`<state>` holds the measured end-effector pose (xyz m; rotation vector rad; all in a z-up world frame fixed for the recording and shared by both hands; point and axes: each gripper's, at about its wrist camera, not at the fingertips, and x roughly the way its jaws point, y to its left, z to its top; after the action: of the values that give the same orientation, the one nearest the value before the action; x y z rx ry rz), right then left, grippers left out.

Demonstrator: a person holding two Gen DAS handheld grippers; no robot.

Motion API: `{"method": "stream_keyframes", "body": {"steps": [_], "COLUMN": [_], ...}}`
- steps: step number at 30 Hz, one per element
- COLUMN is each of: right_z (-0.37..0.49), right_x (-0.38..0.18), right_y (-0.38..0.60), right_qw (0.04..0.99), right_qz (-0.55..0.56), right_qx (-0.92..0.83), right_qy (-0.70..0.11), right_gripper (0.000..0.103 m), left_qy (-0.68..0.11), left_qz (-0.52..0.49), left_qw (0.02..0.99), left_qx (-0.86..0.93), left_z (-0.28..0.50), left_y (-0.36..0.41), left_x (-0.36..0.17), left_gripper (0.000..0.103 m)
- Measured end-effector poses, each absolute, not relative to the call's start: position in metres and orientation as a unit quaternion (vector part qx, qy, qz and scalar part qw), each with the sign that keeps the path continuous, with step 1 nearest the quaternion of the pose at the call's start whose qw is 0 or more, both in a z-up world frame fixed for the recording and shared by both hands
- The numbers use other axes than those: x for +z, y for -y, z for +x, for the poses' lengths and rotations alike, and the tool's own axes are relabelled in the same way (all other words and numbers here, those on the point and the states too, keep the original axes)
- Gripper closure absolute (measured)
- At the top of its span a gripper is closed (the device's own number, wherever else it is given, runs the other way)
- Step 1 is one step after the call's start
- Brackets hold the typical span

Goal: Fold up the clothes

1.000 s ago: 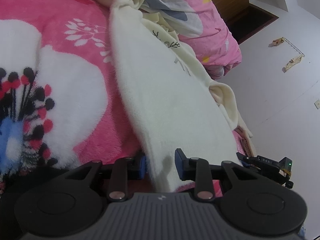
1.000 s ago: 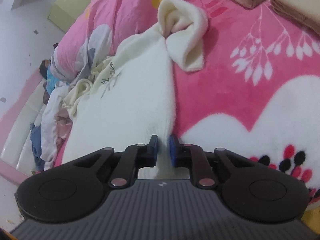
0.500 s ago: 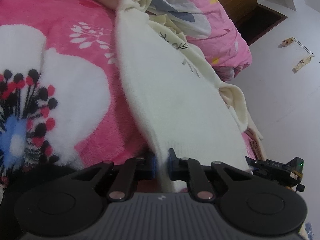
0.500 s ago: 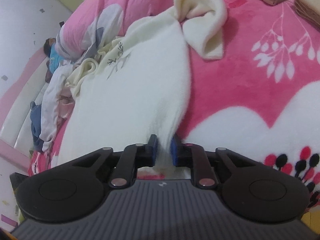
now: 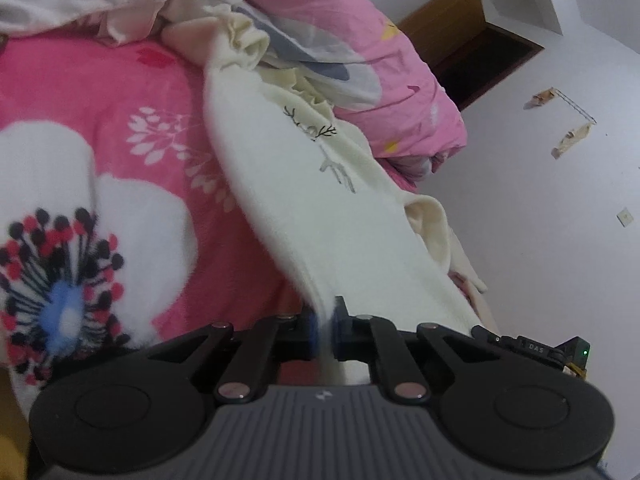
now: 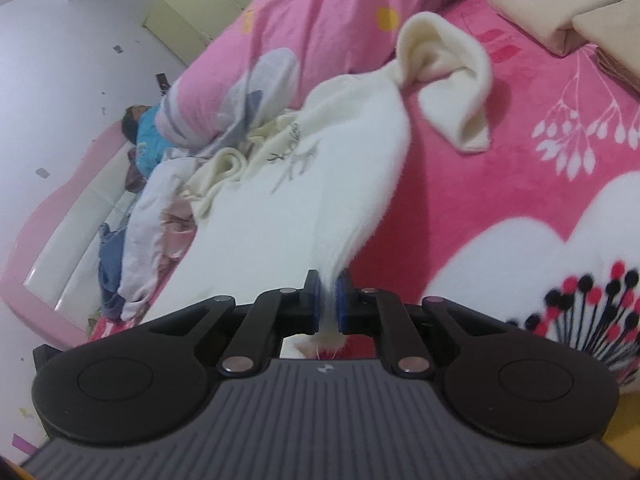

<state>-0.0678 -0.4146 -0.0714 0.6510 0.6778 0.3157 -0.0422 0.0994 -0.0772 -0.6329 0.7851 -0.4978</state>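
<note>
Both tongs (image 5: 324, 330) (image 6: 328, 300) apparently clamped.

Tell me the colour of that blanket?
Bright pink blanket with white flowers, clearest in the right wrist view.

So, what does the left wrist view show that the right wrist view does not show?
Only the left wrist view shows a dark wooden doorway in the wall and the tip of the other gripper with a green light.

Only the right wrist view shows folded beige clothes on the blanket, the garment's curled sleeve and a pale headboard.

Both show the cream sweater with a small deer print, lying on the pink flowered blanket. The left gripper and right gripper are each shut on its hem.
</note>
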Motion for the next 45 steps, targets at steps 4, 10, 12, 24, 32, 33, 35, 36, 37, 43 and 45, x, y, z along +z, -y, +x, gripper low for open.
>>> {"method": "stream_keyframes", "body": {"steps": [4,10,12,24,32,33,35,36,37,43,45], "right_z": [-0.086,-0.121,-0.130,-0.126,-0.134,-0.138,-0.144,-0.141,-0.138,-0.090,-0.067], "right_x": [-0.070,-0.072,-0.075,-0.102,-0.103,-0.096,-0.079,-0.072,-0.065,-0.053,-0.063], "right_y": [0.403,0.389,0.387,0.384,0.378,0.378,0.377,0.372,0.367,0.303,0.279], "right_qw": [0.878,0.874,0.874,0.876,0.888,0.896,0.911,0.920,0.928,0.952,0.949], "right_qz": [0.319,0.327,0.330,0.299,0.234,0.220,0.192,0.177,0.162,0.064,0.041], "right_qx": [0.157,0.158,0.155,0.102,0.050,0.040,0.029,0.038,0.046,0.099,0.105], "right_qy": [-0.322,-0.322,-0.322,-0.365,-0.393,-0.385,-0.363,-0.347,-0.331,-0.284,-0.293], "right_gripper": [0.097,0.097,0.097,0.097,0.093,0.093,0.093,0.093,0.093,0.093,0.093], "left_qy": [-0.373,-0.386,-0.392,-0.430,-0.406,-0.392,-0.363,-0.347,-0.333,-0.295,-0.319], "left_qz": [-0.293,-0.287,-0.283,-0.247,-0.223,-0.211,-0.182,-0.163,-0.145,-0.057,-0.041], "left_qw": [0.846,0.844,0.843,0.842,0.863,0.874,0.894,0.903,0.910,0.915,0.906], "left_qx": [-0.244,-0.238,-0.235,-0.211,-0.201,-0.193,-0.187,-0.192,-0.200,-0.270,-0.276], "left_z": [-0.052,-0.074,-0.079,-0.071,-0.082,-0.086,-0.088,-0.086,-0.081,-0.028,-0.006], "left_y": [-0.109,-0.126,-0.131,-0.131,-0.141,-0.143,-0.143,-0.138,-0.129,-0.047,-0.022], "left_x": [-0.066,-0.066,-0.069,-0.099,-0.085,-0.078,-0.064,-0.056,-0.050,-0.043,-0.056], "left_gripper": [0.096,0.096,0.096,0.095,0.065,0.064,0.064,0.064,0.064,0.064,0.064]}}
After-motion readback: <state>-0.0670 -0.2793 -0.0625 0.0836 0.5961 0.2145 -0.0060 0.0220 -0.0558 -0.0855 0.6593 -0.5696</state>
